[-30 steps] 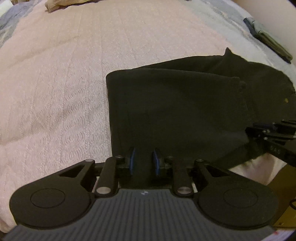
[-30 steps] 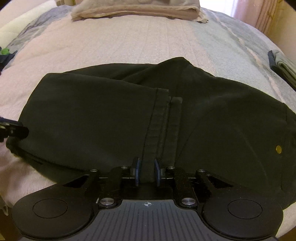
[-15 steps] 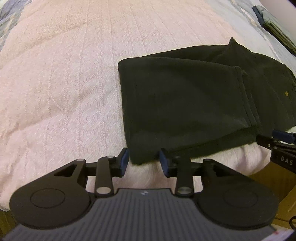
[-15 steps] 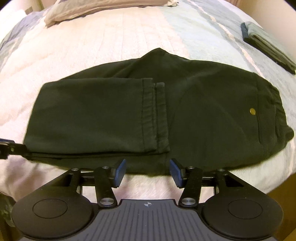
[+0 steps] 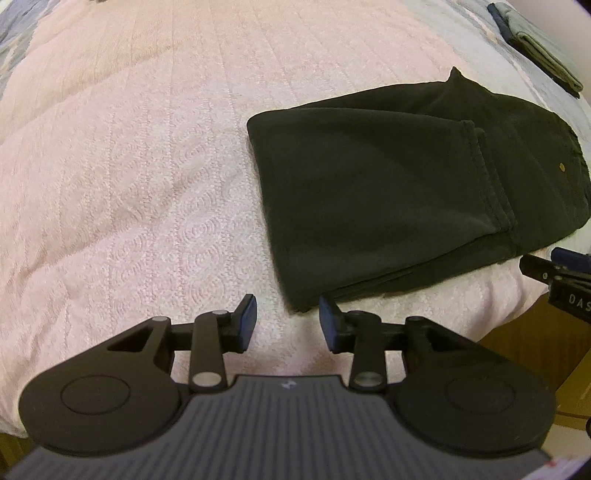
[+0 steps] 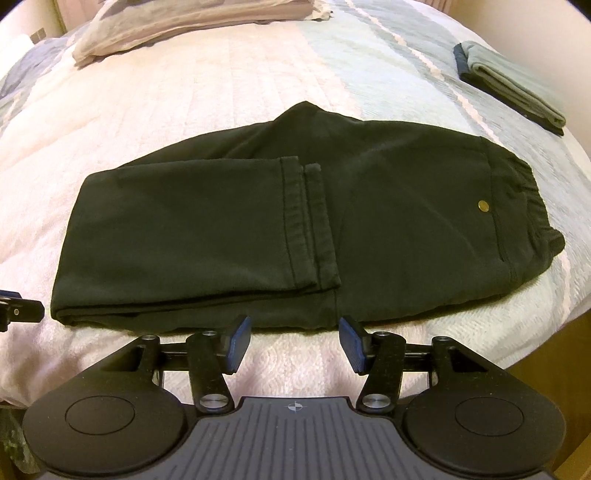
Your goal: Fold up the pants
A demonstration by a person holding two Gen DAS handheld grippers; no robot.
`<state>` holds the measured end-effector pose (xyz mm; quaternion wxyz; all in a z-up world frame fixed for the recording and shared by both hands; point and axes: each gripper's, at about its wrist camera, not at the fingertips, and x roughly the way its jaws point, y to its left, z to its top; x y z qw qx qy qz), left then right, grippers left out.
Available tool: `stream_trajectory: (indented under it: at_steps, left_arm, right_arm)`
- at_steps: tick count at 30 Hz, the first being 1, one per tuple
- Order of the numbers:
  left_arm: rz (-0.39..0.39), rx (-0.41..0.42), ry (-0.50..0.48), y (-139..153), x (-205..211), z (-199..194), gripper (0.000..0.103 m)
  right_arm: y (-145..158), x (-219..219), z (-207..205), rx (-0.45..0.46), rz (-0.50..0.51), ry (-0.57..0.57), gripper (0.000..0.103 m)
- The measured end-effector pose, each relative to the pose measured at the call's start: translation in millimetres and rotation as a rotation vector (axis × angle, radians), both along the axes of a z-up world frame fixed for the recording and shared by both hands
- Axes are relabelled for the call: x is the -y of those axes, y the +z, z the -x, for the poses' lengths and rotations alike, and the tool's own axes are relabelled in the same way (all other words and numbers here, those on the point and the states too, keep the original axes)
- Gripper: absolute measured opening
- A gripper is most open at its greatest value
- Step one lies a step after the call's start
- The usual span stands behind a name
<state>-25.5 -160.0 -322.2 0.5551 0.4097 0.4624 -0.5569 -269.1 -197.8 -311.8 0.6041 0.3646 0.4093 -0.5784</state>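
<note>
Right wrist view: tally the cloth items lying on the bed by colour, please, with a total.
Black: 1, the pants, folded near the front edge.
Beige: 1, the folded pile at the far end.
Grey-green over navy: 1, the folded stack at far right; how many pieces it holds I cannot tell.
Total: 3 on the quilted bedspread.

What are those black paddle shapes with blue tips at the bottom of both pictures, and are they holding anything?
Each is a hand-held claw that a person carries, with a camera on it looking along its two fingers. One picture looks out from the left claw, the other from the right claw. Both are open and hold nothing. On the pink bedspread lie dark pants, already folded over once. A folded grey cloth sits near the bed's far right edge.
</note>
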Motion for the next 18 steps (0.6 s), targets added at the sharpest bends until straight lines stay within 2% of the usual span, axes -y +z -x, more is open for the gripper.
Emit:
stream_trajectory:
  at_steps: [4,7,11,15,18]
  left_arm:
    - [0.059,-0.073,-0.013,-5,0,-16,0.033]
    - [0.095,-0.174,-0.007,-16,6,-35,0.033]
    - [0.105,-0.347,0.046,-39,25,-62,0.035]
    - [0.092,-0.450,0.097,-63,51,-80,0.035]
    - [0.076,-0.567,0.128,-79,67,-90,0.036]
  right_arm:
    - [-2,0,7,-0.026,0.022,-0.022,0.051]
    - [-5,5,24,-0.058,0.041,-0.073,0.051]
    - [-3,9,56,-0.069,0.057,-0.158,0.051]
    - [-2,14,82,-0.102,0.060,-0.206,0.051]
    - [-4,20,98,-0.114,0.056,-0.225,0.051]
